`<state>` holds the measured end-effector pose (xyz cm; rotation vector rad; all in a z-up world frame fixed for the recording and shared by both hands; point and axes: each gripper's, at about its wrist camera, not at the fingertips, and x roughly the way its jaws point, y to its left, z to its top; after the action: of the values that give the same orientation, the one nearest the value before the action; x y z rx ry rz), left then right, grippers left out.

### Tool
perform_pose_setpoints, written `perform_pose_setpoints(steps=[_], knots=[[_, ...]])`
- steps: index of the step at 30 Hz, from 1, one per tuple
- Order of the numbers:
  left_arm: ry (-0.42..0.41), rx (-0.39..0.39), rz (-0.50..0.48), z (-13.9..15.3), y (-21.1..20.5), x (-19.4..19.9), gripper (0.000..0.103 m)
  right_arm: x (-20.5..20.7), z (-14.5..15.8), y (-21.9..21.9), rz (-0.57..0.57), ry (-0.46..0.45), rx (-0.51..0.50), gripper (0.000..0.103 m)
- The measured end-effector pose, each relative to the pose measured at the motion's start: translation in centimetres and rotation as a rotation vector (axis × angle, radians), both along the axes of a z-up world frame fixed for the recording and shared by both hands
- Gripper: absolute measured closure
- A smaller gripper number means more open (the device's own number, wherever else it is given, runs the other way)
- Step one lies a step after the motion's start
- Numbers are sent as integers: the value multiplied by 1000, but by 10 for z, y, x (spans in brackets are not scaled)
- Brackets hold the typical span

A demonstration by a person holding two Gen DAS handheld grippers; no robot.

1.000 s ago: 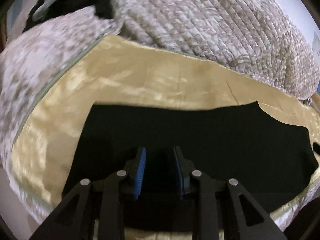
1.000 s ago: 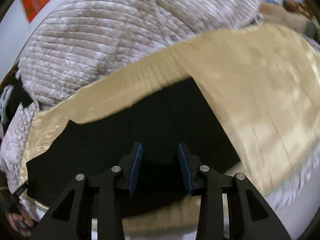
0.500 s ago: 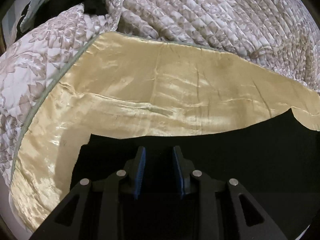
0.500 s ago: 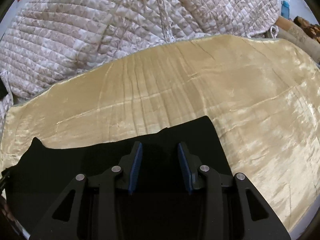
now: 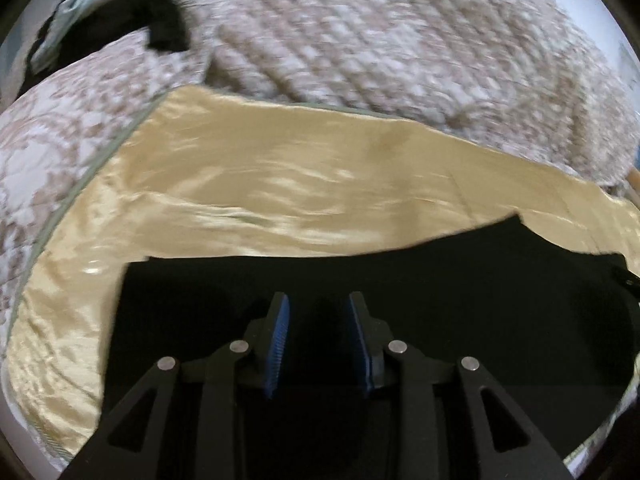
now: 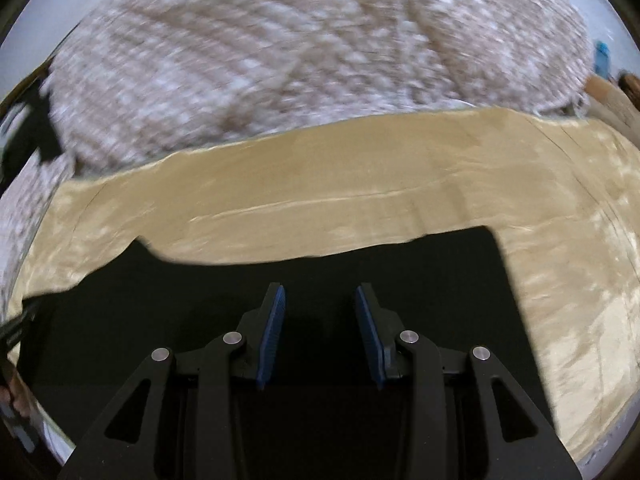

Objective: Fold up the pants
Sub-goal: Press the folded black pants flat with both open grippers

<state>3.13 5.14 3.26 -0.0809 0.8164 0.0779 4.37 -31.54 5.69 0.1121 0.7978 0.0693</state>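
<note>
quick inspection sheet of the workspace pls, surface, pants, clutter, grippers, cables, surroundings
surface: shiny gold satin sheet, creased, spread on a bed.
job's things: black pants lie flat on the sheet below both grippers; a straight corner shows at the right in the right wrist view; fold state cannot be told.
clutter: a dark garment with pale cloth at the far left on the quilt.
grippers: left gripper and right gripper both open, over the pants, nothing between the blue pads.
cables: nothing seen.
surroundings: quilted beige patterned bedspread bunched behind the sheet; pale wall beyond; both views motion-blurred.
</note>
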Motion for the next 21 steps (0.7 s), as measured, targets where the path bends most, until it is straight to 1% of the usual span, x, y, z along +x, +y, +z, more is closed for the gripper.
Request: perform_pose_setpoints(steps=[1, 2, 3, 5, 6, 8, 11, 15, 18, 21], knots=[[3, 4, -17, 0, -6, 1, 68, -1, -2, 9, 24, -3, -12, 63], [11, 9, -34, -2, -12, 3, 67, -1, -4, 15, 41, -1, -24, 57], [21, 14, -45, -4, -15, 5, 66, 1, -8, 22, 61, 5, -34, 55], [59, 30, -49, -11, -21, 9, 66, 7, -14, 28, 83, 32, -35, 55], [72, 33, -47, -14, -22, 10, 66, 11, -19, 29, 78, 62, -38, 55], [69, 38, -44, -13, -23, 8, 66, 15, -26, 27, 56, 96, -37, 55], [48, 36, -36, -9, -23, 0, 66, 9, -18, 31, 62, 69, -31, 55], [20, 30, -27, -5, -24, -17, 66, -17, -2, 48, 134, -12, -34, 55], [10, 24, -22, -7, -29, -30, 66, -39, -1, 59, 170, -47, -30, 55], [4, 18, -28, -9, -33, -43, 65, -60, -10, 68, 197, -45, -24, 55]])
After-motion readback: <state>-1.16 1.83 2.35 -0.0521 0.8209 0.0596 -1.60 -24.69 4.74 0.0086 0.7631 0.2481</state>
